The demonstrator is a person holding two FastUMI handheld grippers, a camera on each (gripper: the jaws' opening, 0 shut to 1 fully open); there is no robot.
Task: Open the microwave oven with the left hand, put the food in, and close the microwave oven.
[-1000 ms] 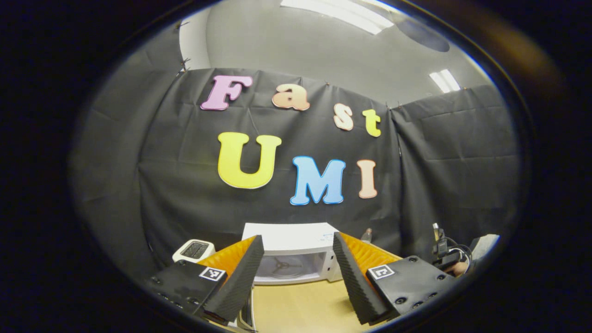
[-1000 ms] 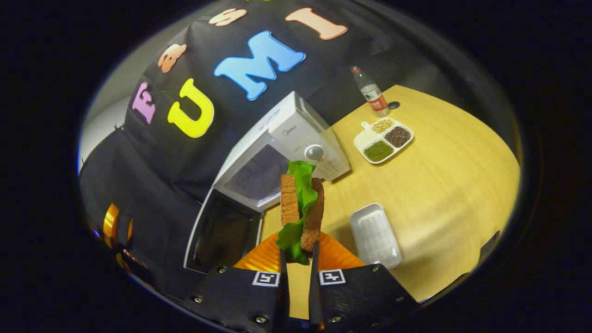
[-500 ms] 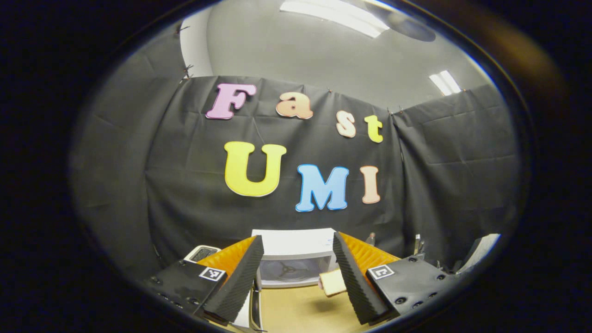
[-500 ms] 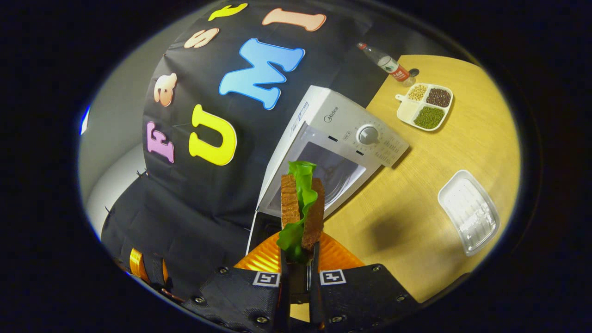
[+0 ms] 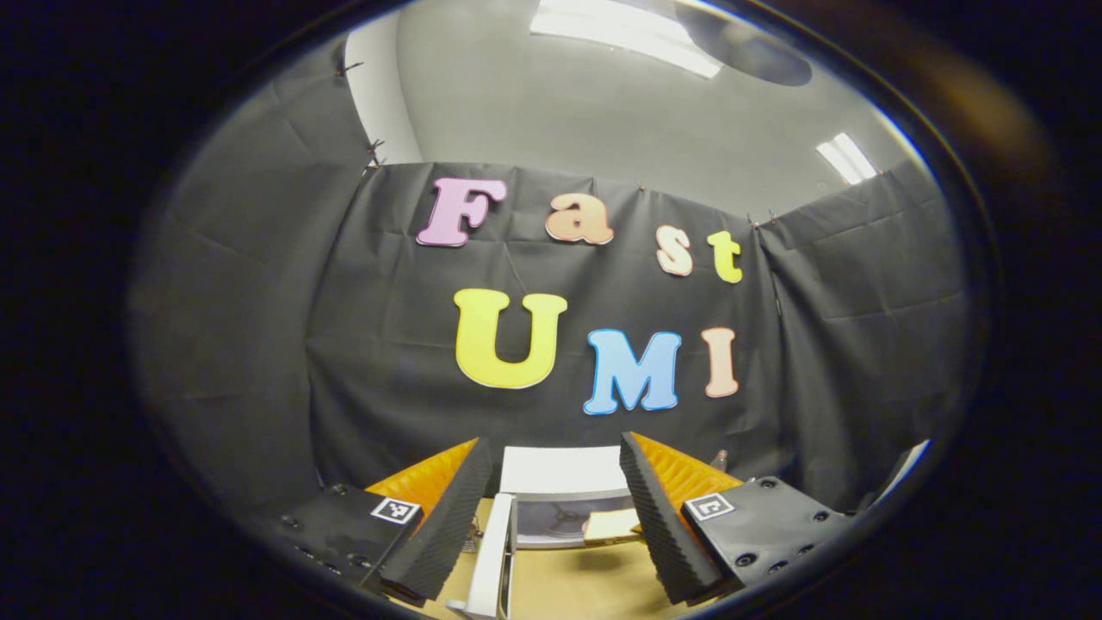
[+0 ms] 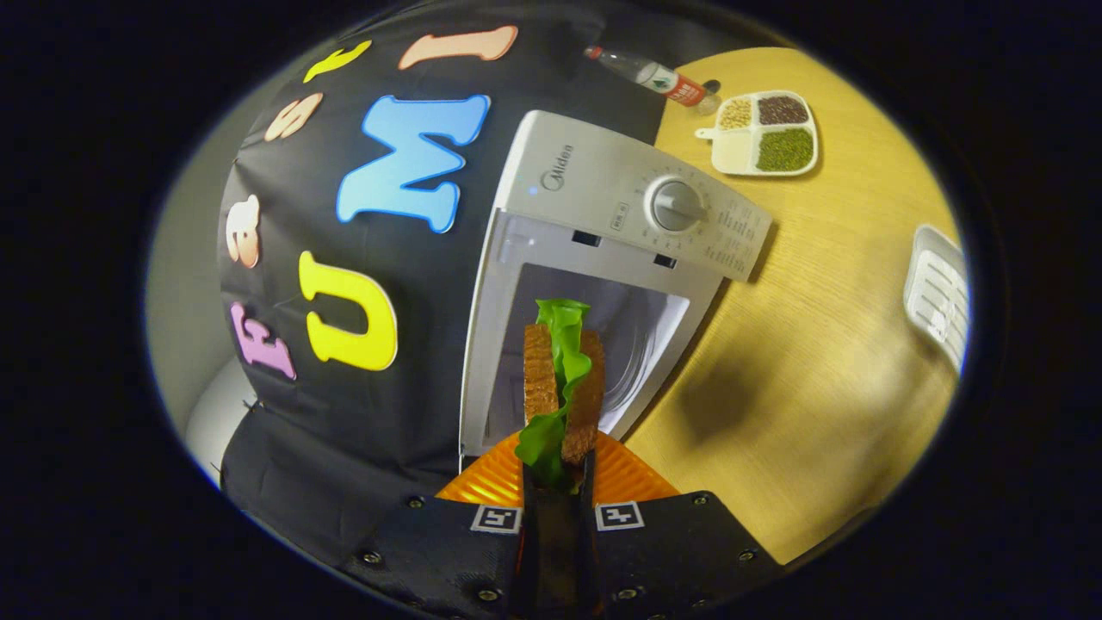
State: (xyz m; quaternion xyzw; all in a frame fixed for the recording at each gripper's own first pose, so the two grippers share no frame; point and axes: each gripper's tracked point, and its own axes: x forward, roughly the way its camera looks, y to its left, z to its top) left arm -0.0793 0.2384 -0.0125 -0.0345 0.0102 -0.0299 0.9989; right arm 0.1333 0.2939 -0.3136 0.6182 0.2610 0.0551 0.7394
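Booth hung with black cloth; pale wood counter [image 6: 826,310] under ceiling strip lights.

Microwave oven [image 6: 620,207], white, stands at the back of the counter against the cloth. Door [image 5: 491,560] swung wide open, seen edge-on in the left gripper view, low between that gripper's fingers. Cavity lit and open to the front; dial [image 6: 676,204] on the control panel beside the opening.

Right gripper [image 6: 555,482]: fingers drawn together, clamped on a sandwich [image 6: 561,392] (two brown bread slices, green lettuce leaf sticking out top and bottom). Sandwich held on edge, right in front of the cavity mouth; whether it has crossed the threshold I cannot tell from this view. In the left gripper view the same sandwich [image 5: 613,525] sits at the cavity opening, a pale bread face turned toward the camera.

Left gripper [image 5: 555,525]: fingers spread well apart, holding nothing, pointed at the microwave oven from some way back.

Elsewhere on the counter, right gripper view: divided dish [image 6: 762,133] with three fillings (pale, dark, green) and one bare section; plastic bottle [image 6: 650,76] just behind it near the cloth; white ribbed tray [image 6: 938,293] at the far right edge, well apart from the oven.
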